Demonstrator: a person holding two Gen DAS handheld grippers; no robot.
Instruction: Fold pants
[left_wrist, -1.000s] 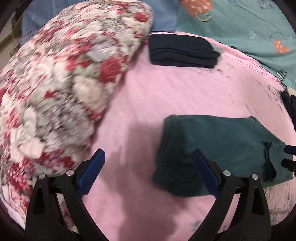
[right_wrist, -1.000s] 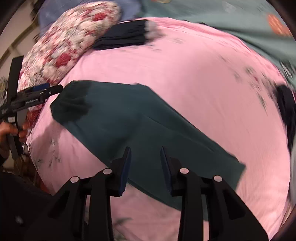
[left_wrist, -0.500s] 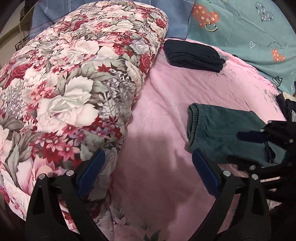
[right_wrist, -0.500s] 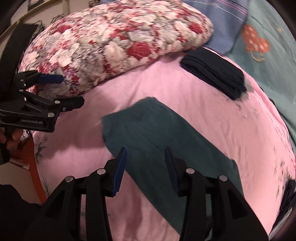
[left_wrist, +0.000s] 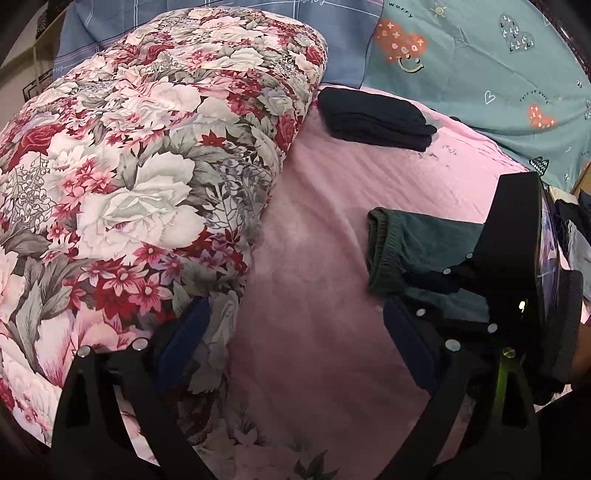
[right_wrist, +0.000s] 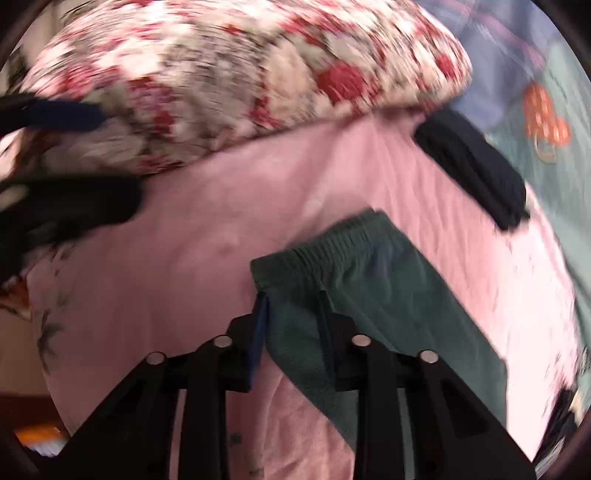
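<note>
The right gripper (right_wrist: 291, 314) sits low over the near edge of the green pants (right_wrist: 373, 291). Its fingers (right_wrist: 258, 332) are partly spread with cloth between them, just below the waistband corner; contact looks likely, but a firm pinch cannot be confirmed because the view is blurred.

The pants lie flat on the pink bed sheet (right_wrist: 192, 258), already doubled lengthwise, with the elastic waistband (right_wrist: 332, 236) at the far left end and the legs running away to the right.

Handling judgement: the fabric is a soft, light knit that drapes and offers no stiffness, so it will sag between hold points. The ribbed waistband is the thickest, least slippery part and the best place to take hold; the opposite hold belongs at the leg hems.

The left gripper (left_wrist: 295, 350) hangs well left of the pants (left_wrist: 424, 254), its fingers (left_wrist: 184, 339) spread wide and holding nothing. One finger overlaps the floral quilt (left_wrist: 147, 177).

Farther back, a folded dark garment (left_wrist: 373, 118) rests on the sheet near the teal pillow (left_wrist: 480, 55).
</note>
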